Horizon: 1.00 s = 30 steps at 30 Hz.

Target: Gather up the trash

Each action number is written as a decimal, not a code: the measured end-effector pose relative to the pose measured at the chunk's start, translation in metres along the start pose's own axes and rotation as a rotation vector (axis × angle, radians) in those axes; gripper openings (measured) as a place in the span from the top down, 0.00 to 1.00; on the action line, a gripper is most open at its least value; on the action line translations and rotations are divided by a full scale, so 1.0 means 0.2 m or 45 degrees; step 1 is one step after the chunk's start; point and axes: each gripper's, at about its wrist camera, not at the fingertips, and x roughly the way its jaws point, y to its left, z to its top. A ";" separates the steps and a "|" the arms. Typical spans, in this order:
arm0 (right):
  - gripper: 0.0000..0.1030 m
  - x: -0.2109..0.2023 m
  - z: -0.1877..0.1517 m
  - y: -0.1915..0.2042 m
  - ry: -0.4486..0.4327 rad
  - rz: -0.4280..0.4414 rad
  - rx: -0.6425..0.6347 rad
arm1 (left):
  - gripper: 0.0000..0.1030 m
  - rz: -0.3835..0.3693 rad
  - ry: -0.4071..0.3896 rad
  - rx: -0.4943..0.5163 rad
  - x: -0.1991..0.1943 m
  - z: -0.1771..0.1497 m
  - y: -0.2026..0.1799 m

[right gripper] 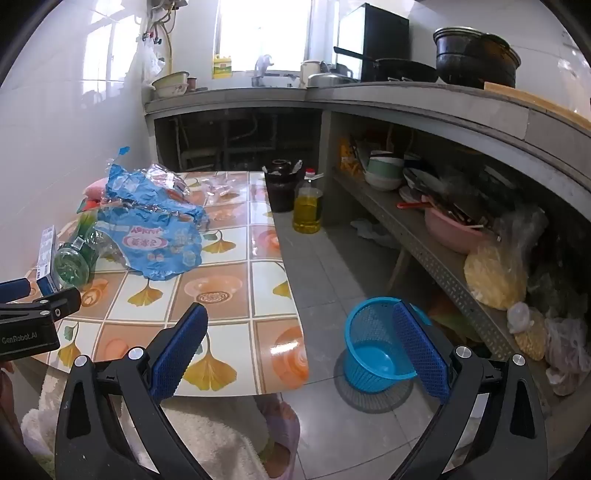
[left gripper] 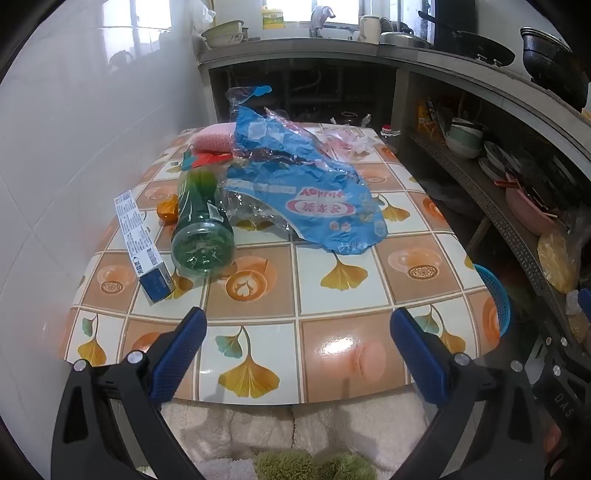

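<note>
Blue crinkled wrapper [left gripper: 295, 192] mid-frame looks light and slippery, probably empty; pinch a bunched fold. Left gripper [left gripper: 297, 328] and right gripper [right gripper: 299, 325] gape, empty.

Daylight pours in from the window [right gripper: 262, 33] at twelve o'clock in the right wrist view, blown out to pure white, and the left wrist view shows the same washout along its top edge. The white wall tiles [left gripper: 92, 110] at nine to ten o'clock carry soft window reflections. A hard glare patch sits on the glossy tablecloth [left gripper: 343, 345] near five o'clock of centre in the left wrist view. The cavity under the counter [right gripper: 236, 140] stays murky. Both views bow strongly, black corners all round, and the rims smear slightly; centres stay sharp.
</note>
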 end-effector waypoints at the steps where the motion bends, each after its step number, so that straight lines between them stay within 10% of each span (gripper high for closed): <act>1: 0.07 0.00 0.00 0.00 0.000 -0.001 -0.001 | 0.05 0.001 -0.002 0.001 0.00 0.00 0.00; 30: 0.07 0.01 0.00 0.01 0.005 -0.007 0.009 | 0.05 0.021 -0.015 -0.039 -0.01 0.01 0.05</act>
